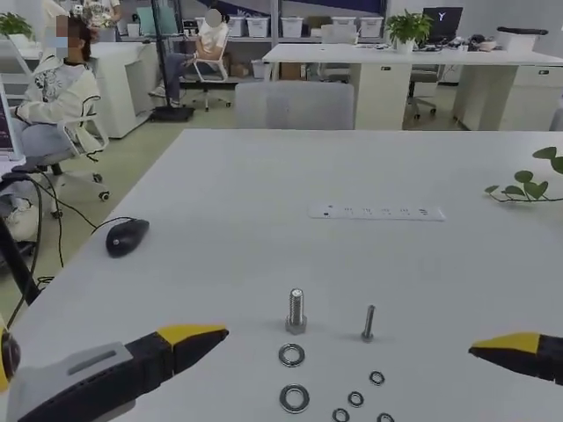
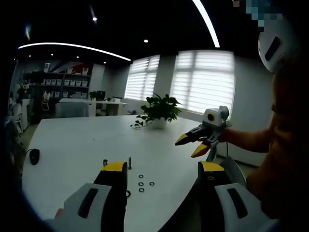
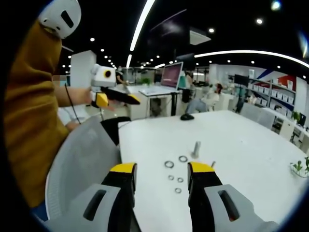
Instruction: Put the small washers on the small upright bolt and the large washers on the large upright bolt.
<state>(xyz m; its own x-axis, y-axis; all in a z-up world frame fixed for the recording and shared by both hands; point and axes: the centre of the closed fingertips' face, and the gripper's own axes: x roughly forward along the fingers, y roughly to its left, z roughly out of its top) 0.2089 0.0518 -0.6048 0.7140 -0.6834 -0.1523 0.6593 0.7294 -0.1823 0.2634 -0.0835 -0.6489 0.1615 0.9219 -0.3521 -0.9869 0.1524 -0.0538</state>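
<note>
Steel all round: the washers look light, stiff and slick, and they lie flat on the white table, so I'd pinch each across its rim or tip it up by an edge. The two large washers sit just before the large bolt. The small washers scatter before the small bolt, near the person's edge. Both bolts stand upright and might topple if knocked. The left gripper and right gripper hover on either side, fingers spread wide and empty. The mouse and power strip lie well apart, leaving open room.
</note>
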